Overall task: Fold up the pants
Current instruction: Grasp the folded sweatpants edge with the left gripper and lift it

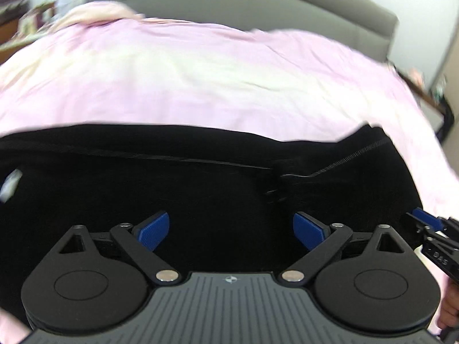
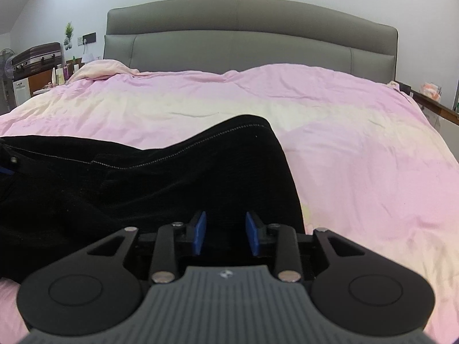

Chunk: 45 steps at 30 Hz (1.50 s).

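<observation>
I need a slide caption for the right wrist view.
Right gripper, jaws open, over black pants on a pink bed cover.

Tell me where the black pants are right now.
The black pants lie on the pink duvet at the near edge of the bed, filling the left and centre of the right wrist view, directly beyond the right tool.
</observation>
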Motion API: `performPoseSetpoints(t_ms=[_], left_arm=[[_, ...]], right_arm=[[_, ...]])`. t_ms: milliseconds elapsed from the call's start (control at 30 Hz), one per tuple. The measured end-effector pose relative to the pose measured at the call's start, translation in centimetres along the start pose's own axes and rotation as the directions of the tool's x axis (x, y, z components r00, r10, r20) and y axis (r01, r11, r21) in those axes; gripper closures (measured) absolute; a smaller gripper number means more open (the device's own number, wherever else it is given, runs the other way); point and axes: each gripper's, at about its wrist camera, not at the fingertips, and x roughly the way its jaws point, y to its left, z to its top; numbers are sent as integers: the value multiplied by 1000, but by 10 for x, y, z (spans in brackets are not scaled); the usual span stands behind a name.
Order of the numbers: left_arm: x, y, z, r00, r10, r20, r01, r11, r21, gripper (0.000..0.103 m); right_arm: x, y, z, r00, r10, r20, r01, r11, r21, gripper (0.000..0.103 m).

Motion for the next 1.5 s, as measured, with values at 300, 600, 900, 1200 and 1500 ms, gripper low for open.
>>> performPoseSetpoints(t_ms=[300, 600, 900, 1200, 1500], left_arm=[[-79, 149, -23, 982, 181, 47, -157, 935, -317, 0], [-97, 242, -57, 970, 241, 32, -185, 816, -547, 0], [-80, 283, -71, 980, 191, 58, -95, 704, -703, 0], [-60, 290, -62, 972, 199, 128, -34, 654, -756, 0], [-67, 296, -74, 958, 143, 249, 100, 648, -755, 47]], right_arm=[[-24, 31, 8, 995, 56, 82, -45, 990, -137, 71], [-34, 153, 16, 978, 210, 16, -204, 963, -174, 67], [-22, 287, 7, 941, 335, -53, -339, 929, -145, 67], [7, 339, -19, 932, 318, -173, -349, 917, -195, 64], [13, 327, -26, 922, 345, -174, -366, 924, -106, 62]])
